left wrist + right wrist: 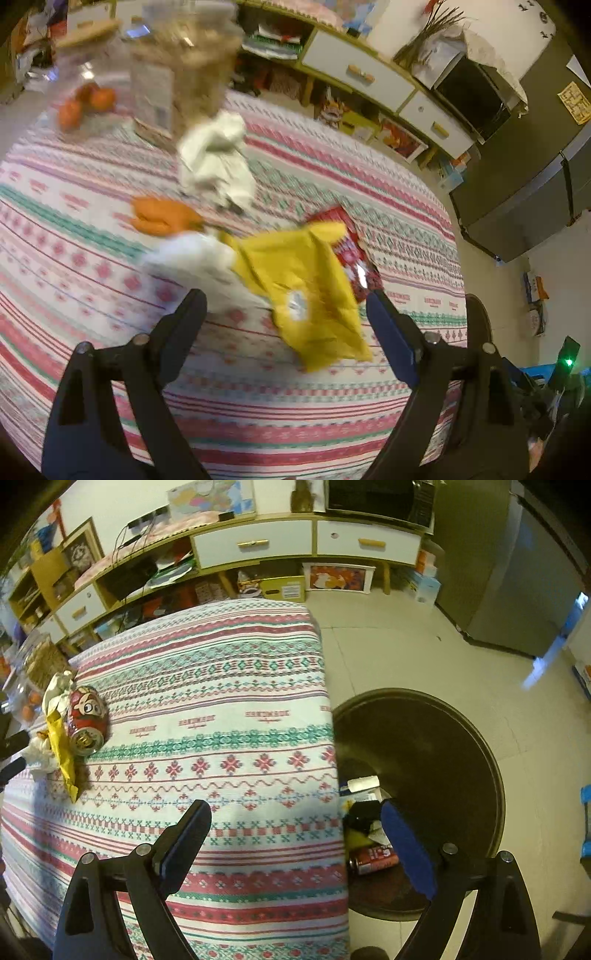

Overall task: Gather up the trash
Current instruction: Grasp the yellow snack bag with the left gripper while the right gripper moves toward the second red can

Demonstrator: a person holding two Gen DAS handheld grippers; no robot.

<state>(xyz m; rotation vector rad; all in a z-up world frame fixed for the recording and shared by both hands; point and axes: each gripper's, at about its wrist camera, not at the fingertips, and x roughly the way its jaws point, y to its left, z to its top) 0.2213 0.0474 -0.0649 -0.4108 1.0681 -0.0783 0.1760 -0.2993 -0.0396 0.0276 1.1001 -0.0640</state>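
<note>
On striped table (110, 258), trash heaped together: yellow wrapper (306, 291) atop, red can (86, 720) behind, tissue (218, 162) beyond. Left gripper (286, 306) above wrapper, fingers wide, empty. Right gripper (295, 827) wide, empty, straddling table edge over bin (443, 738), likely drop spot.

Table, patterned cloth (229, 716): wide bare stretch from the right edge inward to the litter cluster; nothing stands on it there.

Litter cluster, far-left end in the right wrist view: yellow wrapper (306, 291), red can (85, 716), white crumpled paper (218, 162) and orange peel (162, 219), close-packed and partly overlapping; little gap between pieces.

Behind the cluster: tall clear jars (181, 62) and oranges (86, 101), blurred, blocking the far side.

Dark round bin (443, 738): just beside the table's right edge, mouth open and unobstructed from above; rubbish lies at its bottom.

Floor (399, 657) beyond the bin: bare.
</note>
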